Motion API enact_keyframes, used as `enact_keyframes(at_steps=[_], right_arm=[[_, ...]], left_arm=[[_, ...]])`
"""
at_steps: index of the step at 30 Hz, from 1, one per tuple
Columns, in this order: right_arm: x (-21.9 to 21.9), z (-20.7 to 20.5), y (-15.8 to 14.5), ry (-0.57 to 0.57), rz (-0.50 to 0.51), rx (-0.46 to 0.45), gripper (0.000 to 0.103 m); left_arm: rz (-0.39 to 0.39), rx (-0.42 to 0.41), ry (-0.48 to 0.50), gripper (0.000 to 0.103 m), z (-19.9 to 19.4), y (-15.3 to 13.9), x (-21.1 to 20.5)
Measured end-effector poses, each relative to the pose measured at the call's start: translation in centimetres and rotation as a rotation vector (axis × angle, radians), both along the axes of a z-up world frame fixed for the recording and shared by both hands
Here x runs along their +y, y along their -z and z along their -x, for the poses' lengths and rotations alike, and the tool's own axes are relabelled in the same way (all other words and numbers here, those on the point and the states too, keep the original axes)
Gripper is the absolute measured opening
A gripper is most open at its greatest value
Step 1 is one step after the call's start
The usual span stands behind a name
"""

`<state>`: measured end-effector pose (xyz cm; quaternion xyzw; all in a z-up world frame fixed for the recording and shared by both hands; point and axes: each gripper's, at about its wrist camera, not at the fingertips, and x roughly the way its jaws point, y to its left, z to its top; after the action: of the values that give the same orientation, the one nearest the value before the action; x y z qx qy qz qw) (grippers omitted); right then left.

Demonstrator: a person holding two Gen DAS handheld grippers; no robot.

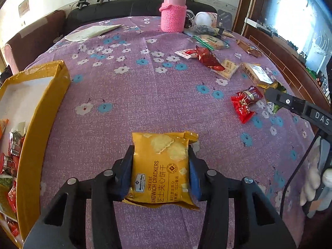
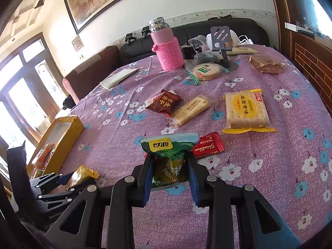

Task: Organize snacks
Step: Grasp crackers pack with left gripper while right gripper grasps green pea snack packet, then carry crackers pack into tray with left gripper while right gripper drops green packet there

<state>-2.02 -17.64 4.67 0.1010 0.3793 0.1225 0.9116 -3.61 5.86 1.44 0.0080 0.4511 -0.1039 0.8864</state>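
My left gripper [image 1: 160, 147] is shut on a yellow cheese sandwich cracker pack [image 1: 161, 170], its blue pads pressing both sides just above the purple flowered tablecloth [image 1: 128, 95]. A yellow cardboard box [image 1: 39, 120] with several snack packets inside lies to its left. My right gripper [image 2: 169, 156] is shut on a green pea snack packet [image 2: 169, 147], whose top sticks out past the fingertips. The right wrist view shows the left gripper [image 2: 64, 177] with the yellow pack [image 2: 84, 173] at lower left, near the box [image 2: 68, 131].
Loose snacks lie ahead of the right gripper: a red packet [image 2: 208, 145], a yellow cracker pack [image 2: 244, 110], a long biscuit pack [image 2: 192, 110], a dark red packet [image 2: 164, 102], round biscuits [image 2: 206, 71]. A pink flask [image 2: 166, 49] and a phone stand [image 2: 221, 39] stand at the back.
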Motion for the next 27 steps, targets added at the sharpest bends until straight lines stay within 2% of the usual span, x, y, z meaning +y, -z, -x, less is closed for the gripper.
enact_keyframes(at_steps=[3,9,12,15,18,22,27], right_arm=[[0.2,0.2,0.0,-0.006,-0.002,-0.013,0.031],[1.0,0.7,-0.2,-0.021,-0.009,-0.042,0.031],[1.9,1.2,-1.2,-0.04,-0.001,-0.063,0.031],[3.6,1.7,-2.9,-0.086,-0.04,-0.068,0.031],[7.1,1.7,-5.1,-0.17,-0.064,-0.075,0.031],[14.1,0.9,-7.5,-0.31,-0.091,-0.052,0.031],[24.2,-0.6,-7.3,-0.444,-0.06,0.001,0.03]], left_arm=[[0.056,-0.008,-0.009,0.043,0.8,-0.8,1.0],[0.165,-0.101,-0.071,0.043,4.1,-5.5,6.0],[0.166,-0.154,-0.128,0.044,5.6,-7.7,9.9],[0.135,-0.189,-0.209,0.044,6.0,-9.4,14.2],[0.124,-0.193,-0.301,0.044,5.3,-10.0,18.7],[0.163,-0.145,-0.381,0.044,3.4,-9.1,23.3],[0.249,-0.07,-0.451,0.044,0.6,-6.8,26.4]])
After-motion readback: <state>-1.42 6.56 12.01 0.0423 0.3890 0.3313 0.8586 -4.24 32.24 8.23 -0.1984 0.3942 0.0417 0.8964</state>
